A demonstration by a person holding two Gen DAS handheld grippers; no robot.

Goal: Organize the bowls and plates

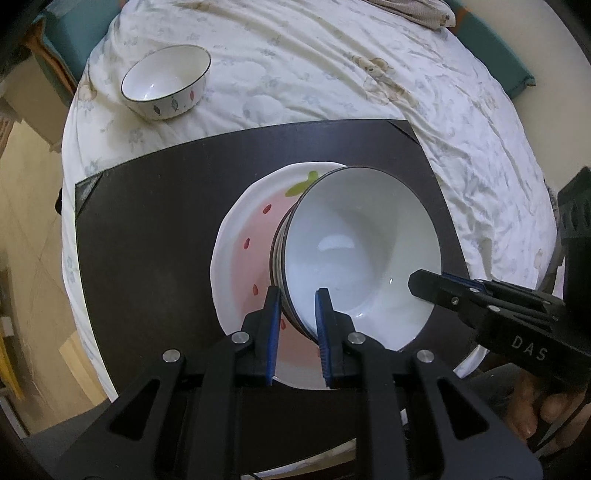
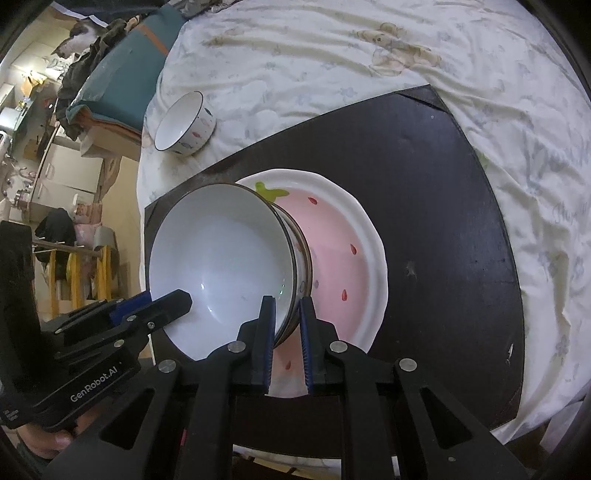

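A stack of white bowls [image 1: 354,251] with dark rims stands on a pink strawberry plate [image 1: 243,266] on a dark board [image 1: 147,229]. My left gripper [image 1: 297,299] is shut on the stack's near-left rim. My right gripper [image 2: 288,306] is shut on the stack's [image 2: 221,262] near-right rim, over the plate [image 2: 343,258]. The right gripper also shows in the left wrist view [image 1: 432,286], and the left gripper in the right wrist view [image 2: 166,302]. A single white bowl [image 1: 166,83] with small fish marks stands apart on the bedsheet at the far left [image 2: 184,123].
The board [image 2: 443,206] lies on a bed with a pale flowered sheet [image 1: 332,66]. A teal cushion [image 2: 122,85] and clutter lie past the bed's left side. A pillow [image 1: 417,13] lies at the far edge.
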